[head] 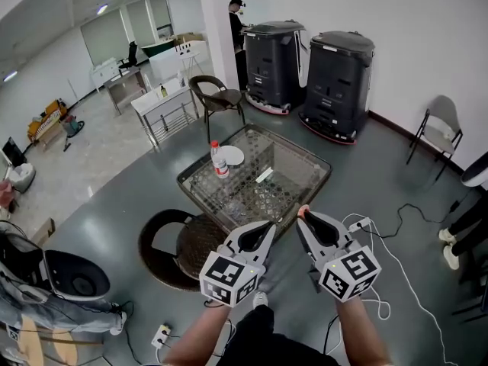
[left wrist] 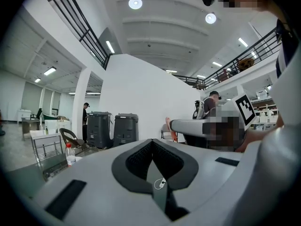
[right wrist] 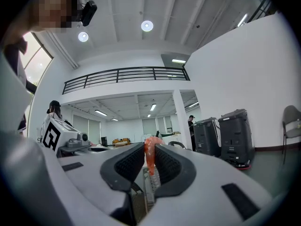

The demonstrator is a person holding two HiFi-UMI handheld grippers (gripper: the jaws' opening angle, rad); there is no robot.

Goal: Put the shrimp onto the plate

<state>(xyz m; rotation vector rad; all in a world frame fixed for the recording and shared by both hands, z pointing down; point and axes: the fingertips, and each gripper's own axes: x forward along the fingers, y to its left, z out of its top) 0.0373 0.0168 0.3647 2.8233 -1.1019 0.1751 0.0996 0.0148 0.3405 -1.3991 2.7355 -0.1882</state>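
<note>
Two grey plastic grippers with ribbed black pads are held short of a square glass-topped table [head: 302,171]. The right gripper [head: 303,215] has its jaws clamped on a small, glossy, curved orange shrimp [right wrist: 149,155] that pokes above the tips. The left gripper [left wrist: 151,141] has its jaws pressed together, with nothing between them. On the table, a round white plate [head: 232,155] lies just beside a clear red-capped plastic bottle [head: 219,162]. A round dark wicker chair [head: 194,242] stands against the table's near side

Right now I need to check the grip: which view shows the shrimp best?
The right gripper view: the shrimp sits centred, pinched between the right tool's jaws. The head view shows only an orange tip at that tool's end; the left gripper view, a small orange sliver.
</note>
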